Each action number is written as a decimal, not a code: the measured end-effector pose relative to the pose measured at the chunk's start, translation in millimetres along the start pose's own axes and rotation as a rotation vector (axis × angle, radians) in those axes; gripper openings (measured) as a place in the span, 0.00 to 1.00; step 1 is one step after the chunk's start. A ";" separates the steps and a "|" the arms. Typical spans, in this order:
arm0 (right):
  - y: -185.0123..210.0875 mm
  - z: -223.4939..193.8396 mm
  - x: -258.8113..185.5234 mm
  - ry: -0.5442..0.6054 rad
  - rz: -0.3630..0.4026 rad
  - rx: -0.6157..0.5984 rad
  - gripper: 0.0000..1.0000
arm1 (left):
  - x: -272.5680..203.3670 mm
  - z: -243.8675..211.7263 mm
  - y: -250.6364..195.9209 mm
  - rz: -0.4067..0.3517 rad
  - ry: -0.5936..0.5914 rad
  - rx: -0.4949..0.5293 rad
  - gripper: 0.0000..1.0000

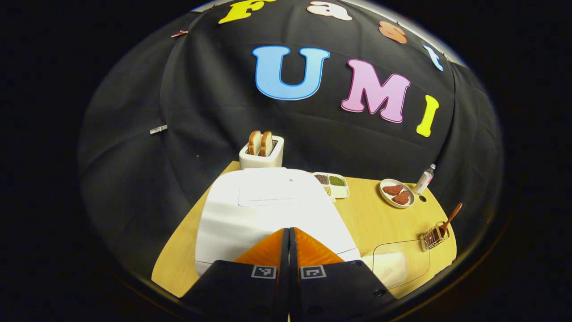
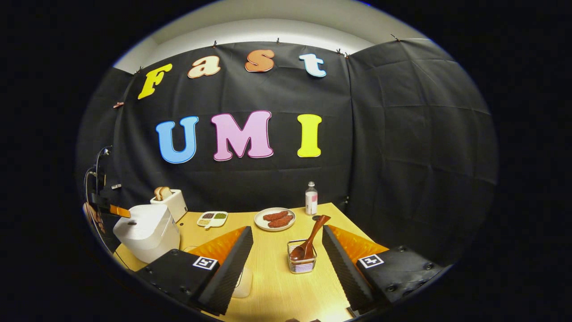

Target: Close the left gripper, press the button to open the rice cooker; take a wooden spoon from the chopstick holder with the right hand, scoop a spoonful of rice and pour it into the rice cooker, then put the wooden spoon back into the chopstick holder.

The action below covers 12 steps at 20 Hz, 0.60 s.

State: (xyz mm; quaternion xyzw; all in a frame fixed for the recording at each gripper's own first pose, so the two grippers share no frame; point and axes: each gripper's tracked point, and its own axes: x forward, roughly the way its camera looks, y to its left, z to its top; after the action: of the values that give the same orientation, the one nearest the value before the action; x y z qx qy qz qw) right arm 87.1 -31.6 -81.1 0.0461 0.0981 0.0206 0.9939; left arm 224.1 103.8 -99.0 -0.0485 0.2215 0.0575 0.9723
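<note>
The left tongs (image 1: 288, 232) are clenched, their tips pressed together just above the front of the closed white cooker (image 1: 268, 210), which sits at the left of the worktop (image 1: 380, 219). The right tongs (image 2: 286, 243) are released and spread wide, with the holder (image 2: 302, 261) between them. The spoon (image 2: 310, 243) stands tilted in the holder.
</note>
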 end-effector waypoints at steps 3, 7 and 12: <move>-3.0 -7.8 -2.2 0.029 -0.005 0.008 0.98 | 10.6 -14.0 4.5 0.023 0.043 0.000 0.05; -11.9 2.4 -4.8 -0.007 -0.028 -0.023 0.98 | 10.5 -16.8 3.4 0.021 0.034 -0.016 0.06; -10.9 -7.0 -9.5 0.024 -0.014 -0.012 0.98 | 10.2 -25.5 3.0 0.014 0.012 0.007 0.07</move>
State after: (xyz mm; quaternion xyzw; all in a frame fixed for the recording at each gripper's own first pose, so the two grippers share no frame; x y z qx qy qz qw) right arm 76.7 -42.3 -87.1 0.0393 0.1101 0.0149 0.9930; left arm 222.0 104.6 -126.5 -0.0439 0.2277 0.0632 0.9707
